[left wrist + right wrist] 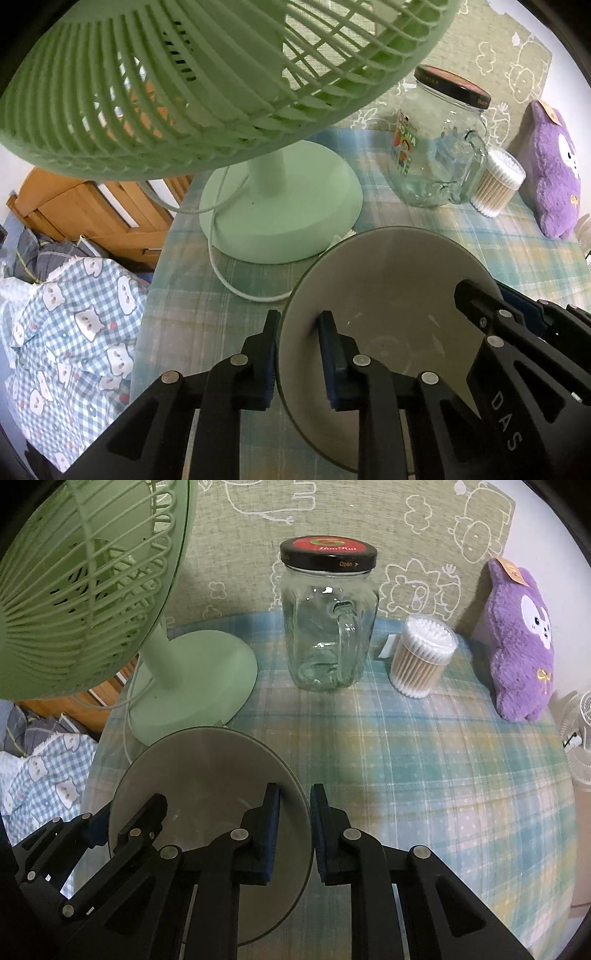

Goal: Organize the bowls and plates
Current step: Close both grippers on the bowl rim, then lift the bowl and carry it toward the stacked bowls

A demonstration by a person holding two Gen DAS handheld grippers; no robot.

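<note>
A grey bowl (388, 288) sits on the plaid tablecloth near the table's front left. My left gripper (299, 354) straddles its left rim, one finger outside and one inside, with a small gap to the wall on each side. My right gripper (295, 830) straddles the right rim of the same bowl (207, 771) the same way, jaws slightly apart around the wall. Each gripper also shows in the other's view, the right gripper (491, 317) on the far rim and the left gripper (122, 823) on the left rim.
A green desk fan (192, 679) stands just behind the bowl, its cord looping on the cloth. A glass jar mug with a black lid (328, 620), a cotton swab tub (421, 661) and a purple plush (521, 638) stand further back. The table's left edge drops to a bed.
</note>
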